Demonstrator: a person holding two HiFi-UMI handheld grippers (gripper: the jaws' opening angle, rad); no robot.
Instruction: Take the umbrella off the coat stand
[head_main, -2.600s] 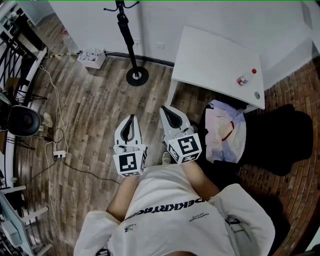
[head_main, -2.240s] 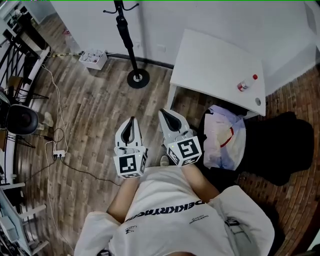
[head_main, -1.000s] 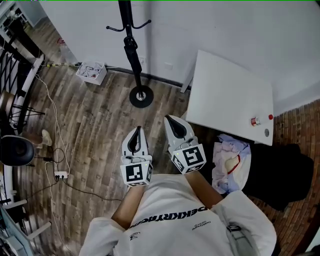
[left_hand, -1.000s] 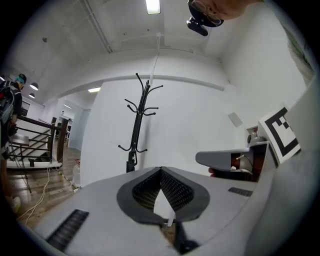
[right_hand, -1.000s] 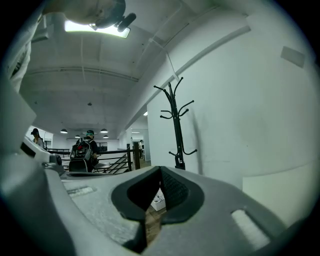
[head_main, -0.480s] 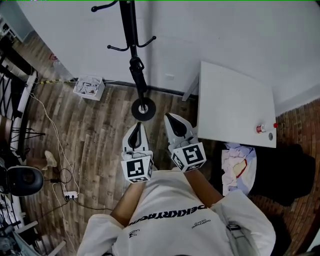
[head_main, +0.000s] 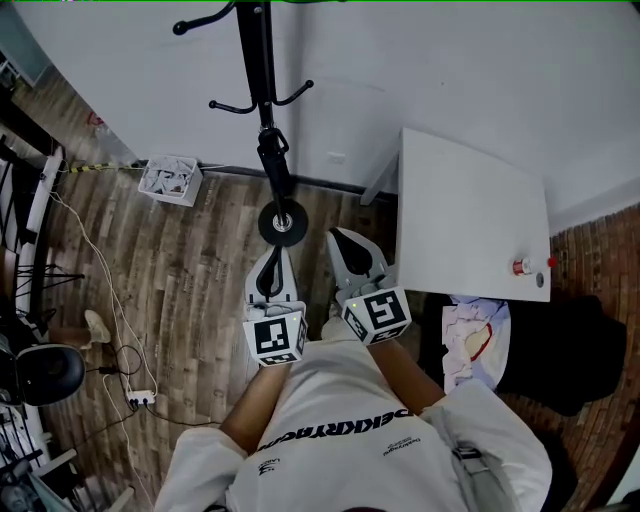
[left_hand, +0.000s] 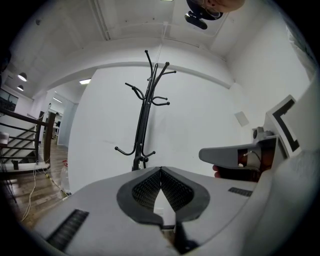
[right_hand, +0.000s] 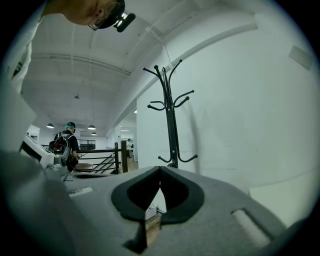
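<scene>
as the umbrella (head_main: 274, 165) hangs on the coat stand (head_main: 258, 60), left gripper (head_main: 276, 258) and right gripper (head_main: 342, 240) face it. both are closed (empty).

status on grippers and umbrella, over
Left gripper shut, empty; right gripper shut, empty. Umbrella hanging on coat stand, just ahead. Table off right, not blocking.

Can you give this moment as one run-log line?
left gripper: shut, empty | right gripper: shut, empty | umbrella: hanging on stand

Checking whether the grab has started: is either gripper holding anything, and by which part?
Nothing is held. Left gripper and right gripper are both shut and empty; the umbrella hangs on the coat stand.
</scene>
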